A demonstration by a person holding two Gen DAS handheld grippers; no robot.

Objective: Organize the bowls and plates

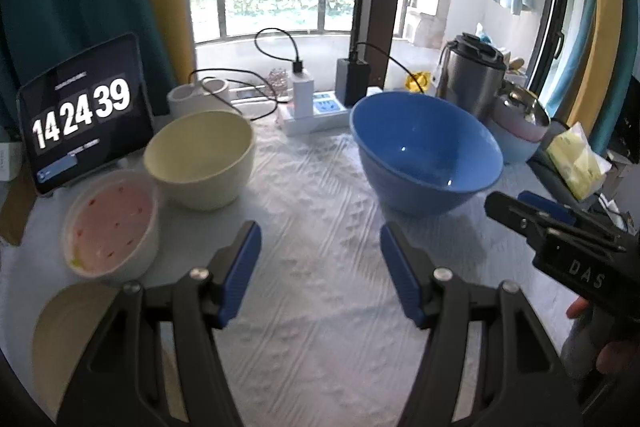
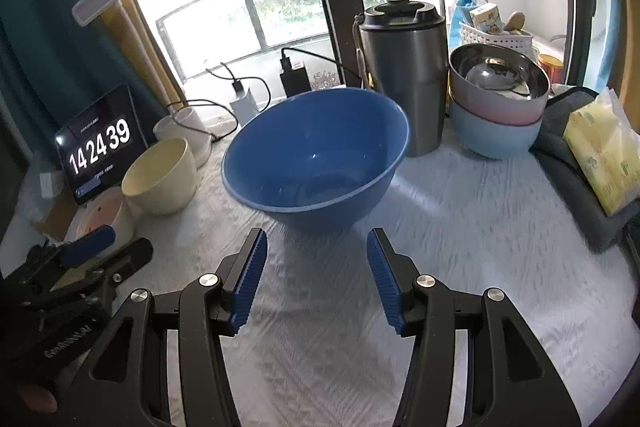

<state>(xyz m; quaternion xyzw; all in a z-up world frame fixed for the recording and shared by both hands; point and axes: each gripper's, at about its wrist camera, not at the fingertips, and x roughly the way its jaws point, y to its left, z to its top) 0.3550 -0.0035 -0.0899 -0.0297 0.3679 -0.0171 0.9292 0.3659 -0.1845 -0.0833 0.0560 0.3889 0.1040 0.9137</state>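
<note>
Mug (image 2: 404, 83) behind bowl (image 2: 316, 155)

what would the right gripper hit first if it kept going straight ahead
Most likely the blue bowl: it sits directly ahead of the open right gripper, with only bare tablecloth between. Exact depth is hard to judge.

Black grippers (image 1: 320, 267), ribbed blue pads (image 2: 250, 283), silver screws

Upright empty blue bowl (image 2: 316, 155), cream bowl (image 2: 160, 177) apart
</note>
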